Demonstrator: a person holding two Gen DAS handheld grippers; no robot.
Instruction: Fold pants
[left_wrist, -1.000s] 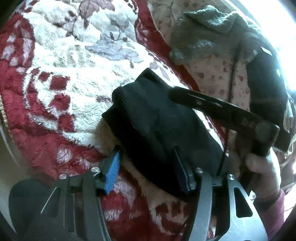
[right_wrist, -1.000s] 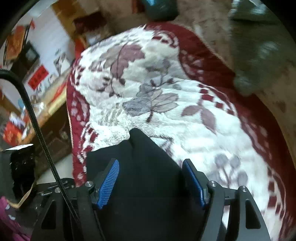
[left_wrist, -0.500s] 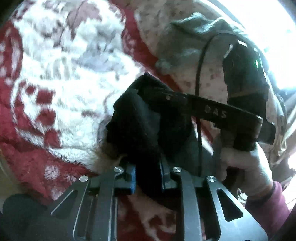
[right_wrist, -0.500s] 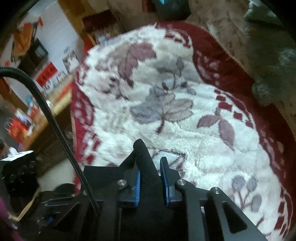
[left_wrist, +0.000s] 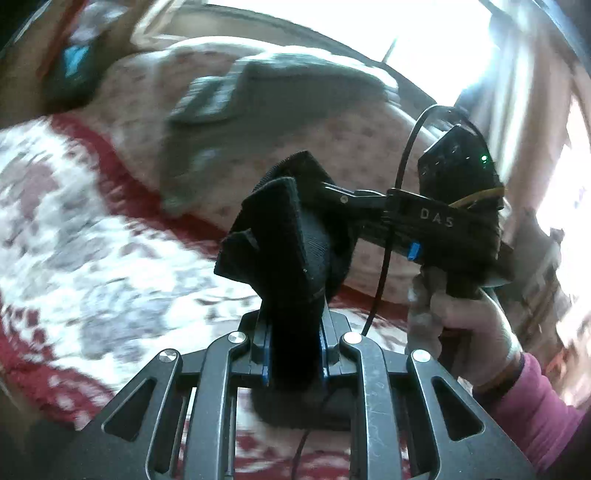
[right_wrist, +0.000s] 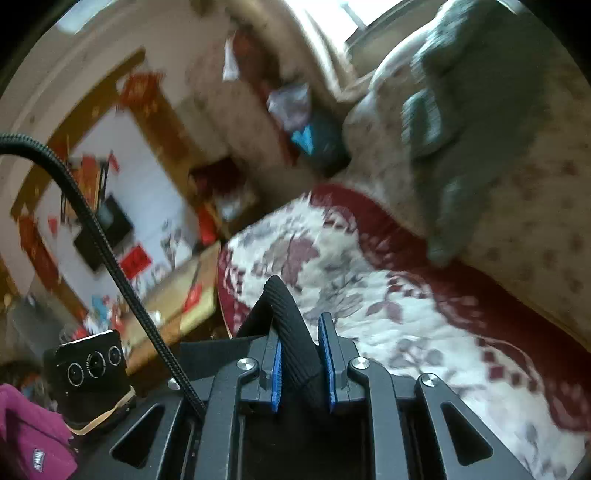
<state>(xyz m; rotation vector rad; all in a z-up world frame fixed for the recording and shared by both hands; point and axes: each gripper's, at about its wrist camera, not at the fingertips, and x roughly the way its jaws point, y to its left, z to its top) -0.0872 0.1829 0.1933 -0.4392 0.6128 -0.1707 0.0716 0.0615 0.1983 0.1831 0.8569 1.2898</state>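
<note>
Under me I see a red and white floral blanket (left_wrist: 110, 266), with a grey garment (left_wrist: 280, 110) on the patterned bedding behind it. The black pants (left_wrist: 291, 236) hang bunched above the blanket. My left gripper (left_wrist: 293, 354) clamps one fold of them; my right gripper (right_wrist: 303, 363) pinches a ribbed edge.

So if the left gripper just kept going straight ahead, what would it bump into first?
Probably the right gripper, which crosses just ahead of the left gripper, both clamped on the black pants. Depth is hard to judge through this lens.
</note>
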